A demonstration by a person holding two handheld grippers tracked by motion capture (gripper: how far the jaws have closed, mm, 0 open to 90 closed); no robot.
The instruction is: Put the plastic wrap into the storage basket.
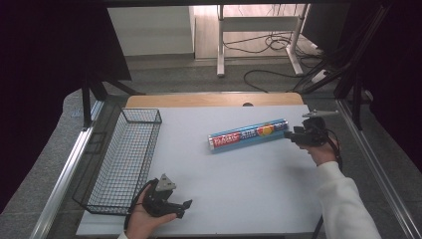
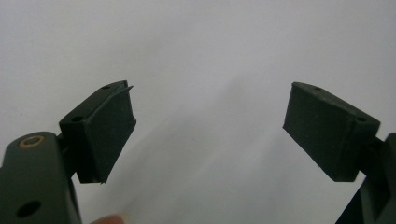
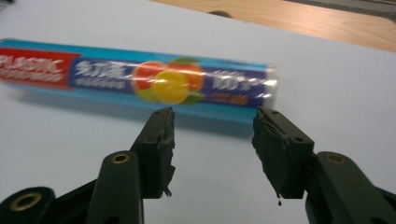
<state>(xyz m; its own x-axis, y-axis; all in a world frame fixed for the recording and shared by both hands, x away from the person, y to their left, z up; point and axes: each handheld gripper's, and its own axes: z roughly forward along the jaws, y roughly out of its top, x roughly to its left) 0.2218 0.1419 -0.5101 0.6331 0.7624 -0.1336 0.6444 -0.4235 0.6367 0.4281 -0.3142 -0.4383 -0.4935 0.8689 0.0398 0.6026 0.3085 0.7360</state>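
I see the plastic wrap roll (image 1: 249,134) lying in the centre of the high view on the white table (image 1: 239,189). My right gripper (image 1: 294,135) is near its right end, jaws apart. My left gripper (image 1: 185,208), lower left, is spread wide beside the wire basket (image 1: 124,159).

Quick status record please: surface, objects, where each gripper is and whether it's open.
surface: pale blue tabletop
roll: long blue plastic-wrap roll with fruit print, lying flat mid-table
basket: black wire mesh basket, left edge of the table, nothing visible inside
left gripper: near front edge, open, nothing between fingers
right gripper: open, at roll's right end, not touching it
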